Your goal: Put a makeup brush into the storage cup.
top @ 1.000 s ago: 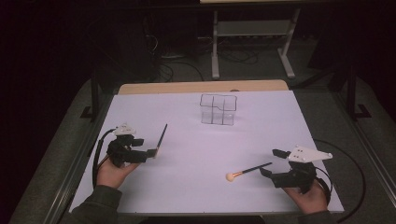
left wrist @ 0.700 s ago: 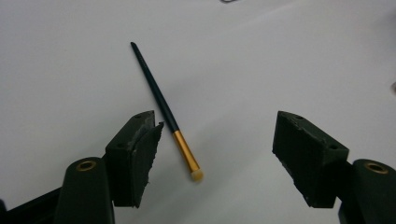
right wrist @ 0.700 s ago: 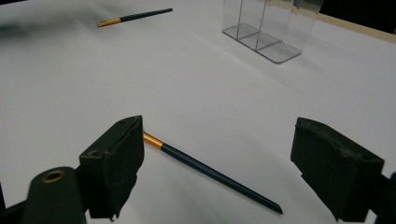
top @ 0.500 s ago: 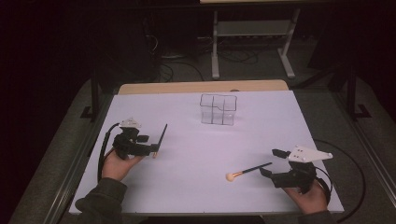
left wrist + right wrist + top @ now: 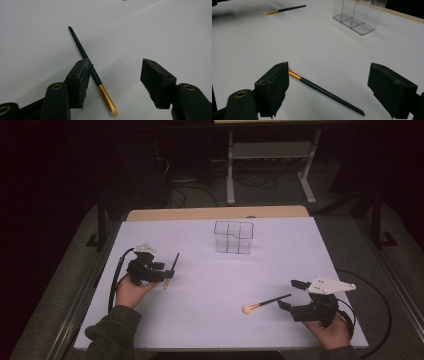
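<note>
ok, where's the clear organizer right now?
In the high view the clear compartment organizer stands upright at the far middle of the white table, apart from both brushes; the right gripper view shows it at the upper right.

In the right claw's own view, the near brush point(image 5: 325, 93) had its bristle end hidden behind one pad. In the left claw's view, a pad covered part of the small brush point(image 5: 82, 53) handle.
</note>
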Demonstrator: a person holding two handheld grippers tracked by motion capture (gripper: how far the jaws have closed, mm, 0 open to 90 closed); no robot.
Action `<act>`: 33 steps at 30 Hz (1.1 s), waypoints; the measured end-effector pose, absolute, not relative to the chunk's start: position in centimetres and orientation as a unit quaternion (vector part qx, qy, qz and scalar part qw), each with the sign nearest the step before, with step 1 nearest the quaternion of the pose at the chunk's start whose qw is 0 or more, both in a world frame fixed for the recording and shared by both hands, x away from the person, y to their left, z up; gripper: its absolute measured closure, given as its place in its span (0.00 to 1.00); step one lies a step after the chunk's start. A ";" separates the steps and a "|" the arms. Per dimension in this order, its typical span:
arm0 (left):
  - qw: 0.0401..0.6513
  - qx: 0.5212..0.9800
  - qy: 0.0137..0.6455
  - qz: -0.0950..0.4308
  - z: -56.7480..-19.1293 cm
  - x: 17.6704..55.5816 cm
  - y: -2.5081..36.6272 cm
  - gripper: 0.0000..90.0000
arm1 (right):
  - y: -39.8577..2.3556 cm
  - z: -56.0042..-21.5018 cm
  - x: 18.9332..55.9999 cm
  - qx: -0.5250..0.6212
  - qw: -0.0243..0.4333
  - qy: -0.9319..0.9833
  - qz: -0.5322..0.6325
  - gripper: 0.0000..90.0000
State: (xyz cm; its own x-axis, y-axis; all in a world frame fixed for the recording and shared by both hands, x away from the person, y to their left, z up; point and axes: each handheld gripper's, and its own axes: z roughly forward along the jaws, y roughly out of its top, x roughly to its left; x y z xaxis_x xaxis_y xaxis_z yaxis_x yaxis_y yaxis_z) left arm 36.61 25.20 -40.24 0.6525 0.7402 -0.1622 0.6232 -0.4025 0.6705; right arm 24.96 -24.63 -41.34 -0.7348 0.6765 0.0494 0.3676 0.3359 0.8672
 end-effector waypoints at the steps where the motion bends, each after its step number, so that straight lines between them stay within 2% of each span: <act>1: 0.363 0.833 0.410 0.081 -40.4 36.7 25.1 0.46 | -24.6 -41.3 25.0 0.325 0.163 0.802 0.475 0.18; 13: 0.330 0.833 0.435 0.084 -42.2 38.2 25.1 0.55 | -24.5 -41.3 25.0 0.320 0.163 0.802 0.477 0.18; 33: 0.289 0.842 0.447 0.085 -43.1 38.2 24.1 0.72 | -24.8 -41.1 25.0 0.320 0.167 0.800 0.480 0.19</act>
State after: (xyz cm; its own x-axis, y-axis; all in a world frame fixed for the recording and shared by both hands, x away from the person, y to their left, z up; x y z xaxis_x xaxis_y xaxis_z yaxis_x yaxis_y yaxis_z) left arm 38.20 24.06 -43.14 0.5860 0.8022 -0.1148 0.7036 -0.4334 0.5631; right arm 24.99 -24.76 -41.10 -0.7398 0.6716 0.0403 0.3518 0.3350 0.8741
